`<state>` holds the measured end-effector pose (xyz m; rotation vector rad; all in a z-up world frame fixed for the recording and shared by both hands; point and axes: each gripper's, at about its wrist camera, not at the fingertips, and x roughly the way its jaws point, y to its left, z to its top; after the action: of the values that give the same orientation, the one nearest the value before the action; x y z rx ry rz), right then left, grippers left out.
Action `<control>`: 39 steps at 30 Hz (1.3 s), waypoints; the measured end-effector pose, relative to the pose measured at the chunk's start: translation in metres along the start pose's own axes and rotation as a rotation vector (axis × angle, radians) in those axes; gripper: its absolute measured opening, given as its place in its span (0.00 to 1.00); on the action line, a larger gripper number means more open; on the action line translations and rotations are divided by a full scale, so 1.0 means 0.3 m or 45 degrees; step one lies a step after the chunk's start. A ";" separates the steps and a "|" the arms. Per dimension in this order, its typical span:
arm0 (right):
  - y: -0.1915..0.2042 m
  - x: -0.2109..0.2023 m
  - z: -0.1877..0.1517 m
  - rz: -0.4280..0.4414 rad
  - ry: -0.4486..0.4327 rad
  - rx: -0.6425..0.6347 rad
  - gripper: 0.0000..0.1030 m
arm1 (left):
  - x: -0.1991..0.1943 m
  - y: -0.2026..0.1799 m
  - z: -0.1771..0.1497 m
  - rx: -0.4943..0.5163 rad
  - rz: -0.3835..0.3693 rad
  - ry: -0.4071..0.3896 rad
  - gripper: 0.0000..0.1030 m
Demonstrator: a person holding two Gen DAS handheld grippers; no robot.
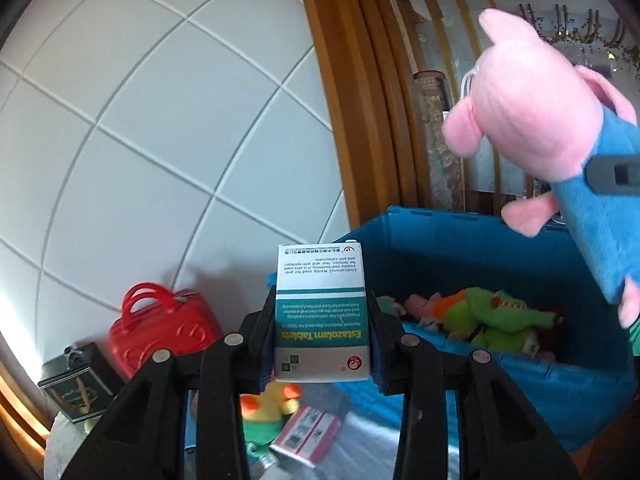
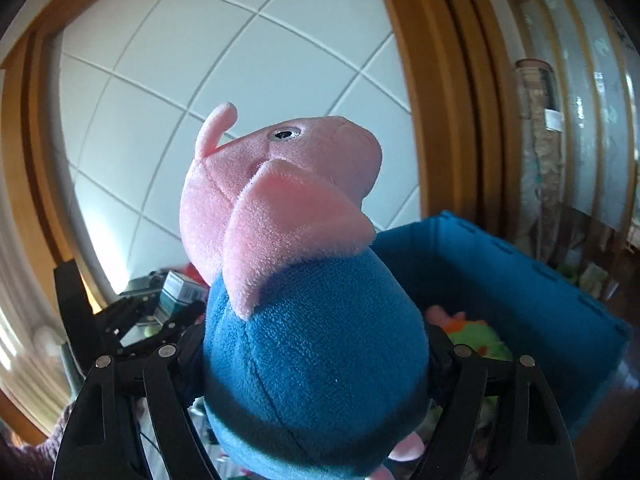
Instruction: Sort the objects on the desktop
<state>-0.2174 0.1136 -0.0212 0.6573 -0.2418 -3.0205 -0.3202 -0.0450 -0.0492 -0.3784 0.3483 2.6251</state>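
Teal-and-white tablet box (image 1: 322, 316) clamped in left gripper (image 1: 322, 344), right gripper (image 2: 316, 364) clamped around pig plush (image 2: 308, 320) (blue-bodied), both above blue bin (image 1: 520, 380).

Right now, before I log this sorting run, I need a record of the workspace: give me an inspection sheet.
Surface: table mostly hidden; a grey patch shows below the grippers.
Job's things: medicine box upside down in the left gripper; pig plush in the right gripper; blue bin holding a green crocodile plush and other soft toys.
Clutter: red toy case, dark tin, duck plush, pink-and-white carton.
Grippers: both shut on their loads.
Cables: nothing seen.
Surroundings: white tiled wall, wooden frame.
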 end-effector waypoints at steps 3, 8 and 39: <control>-0.161 -0.005 0.023 -0.095 0.004 0.003 0.81 | 0.102 -0.159 0.094 0.018 -0.023 0.014 0.36; -0.425 0.001 0.073 -0.208 0.029 0.080 0.84 | 0.243 -0.328 0.215 0.002 -0.010 0.061 0.37; -0.089 -0.511 -0.240 -0.282 -0.348 0.019 1.00 | -0.376 -0.263 -0.051 -0.067 0.360 -0.016 1.00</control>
<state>-0.0483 0.1406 -0.0275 0.2855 -0.2124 -3.3214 -0.1831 -0.0276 -0.0414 -0.3518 0.3516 2.9159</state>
